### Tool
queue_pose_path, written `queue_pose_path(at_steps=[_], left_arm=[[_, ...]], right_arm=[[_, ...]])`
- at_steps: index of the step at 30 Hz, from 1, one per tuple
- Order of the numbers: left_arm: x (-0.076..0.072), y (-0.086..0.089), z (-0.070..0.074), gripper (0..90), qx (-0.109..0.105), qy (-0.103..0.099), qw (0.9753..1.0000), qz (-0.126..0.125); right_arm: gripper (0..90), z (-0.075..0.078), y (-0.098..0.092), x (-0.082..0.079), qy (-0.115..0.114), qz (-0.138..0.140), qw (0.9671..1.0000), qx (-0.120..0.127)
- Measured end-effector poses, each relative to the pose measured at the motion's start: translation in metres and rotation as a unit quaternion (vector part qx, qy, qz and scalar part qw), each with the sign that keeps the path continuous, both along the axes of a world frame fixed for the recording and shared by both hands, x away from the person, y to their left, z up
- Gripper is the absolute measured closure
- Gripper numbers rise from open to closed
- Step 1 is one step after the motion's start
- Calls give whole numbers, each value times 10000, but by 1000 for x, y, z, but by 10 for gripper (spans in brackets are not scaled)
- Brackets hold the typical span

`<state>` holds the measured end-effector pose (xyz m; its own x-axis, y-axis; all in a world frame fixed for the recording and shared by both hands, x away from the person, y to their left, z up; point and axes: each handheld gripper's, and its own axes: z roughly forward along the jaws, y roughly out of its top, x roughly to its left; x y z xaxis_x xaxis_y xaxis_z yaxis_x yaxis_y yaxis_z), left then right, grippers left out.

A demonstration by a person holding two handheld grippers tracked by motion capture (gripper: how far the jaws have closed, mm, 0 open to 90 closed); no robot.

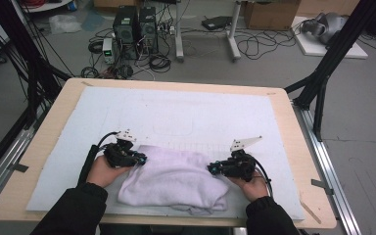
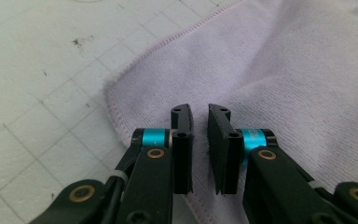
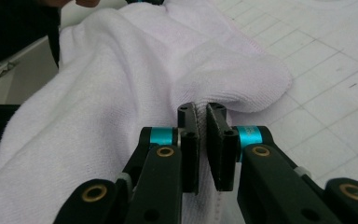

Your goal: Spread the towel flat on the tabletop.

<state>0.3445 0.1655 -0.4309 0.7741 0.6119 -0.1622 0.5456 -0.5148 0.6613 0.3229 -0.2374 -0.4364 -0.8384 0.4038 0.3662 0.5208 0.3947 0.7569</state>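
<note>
A pale lilac towel [image 1: 174, 178] lies loosely folded on the white gridded mat [image 1: 186, 112] near the table's front edge. My left gripper [image 1: 142, 159] sits at the towel's far left corner. In the left gripper view its jaws [image 2: 200, 112] stand a narrow gap apart just above the flat towel [image 2: 284, 70] and its hemmed corner, with nothing pinched. My right gripper [image 1: 210, 169] is at the towel's right side. In the right gripper view it [image 3: 201, 108] is shut on a raised fold of the towel [image 3: 121, 70], whose hem shows between the jaws.
The mat covers most of the wooden table [image 1: 293, 127]. Beyond the table's far edge the floor holds computer towers [image 1: 134, 24], cables and a cardboard box [image 1: 271, 14]. Black frame struts [image 1: 323, 73] rise at the right and left of the table.
</note>
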Motion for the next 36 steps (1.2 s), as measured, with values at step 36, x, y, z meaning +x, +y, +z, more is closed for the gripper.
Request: queue_pose_path(at_steps=[36], left_arm=[[-3,26,5,708,-21,-432,9967,689]], right_arm=[[659,24,3,5,-397,-298,9977,-459]])
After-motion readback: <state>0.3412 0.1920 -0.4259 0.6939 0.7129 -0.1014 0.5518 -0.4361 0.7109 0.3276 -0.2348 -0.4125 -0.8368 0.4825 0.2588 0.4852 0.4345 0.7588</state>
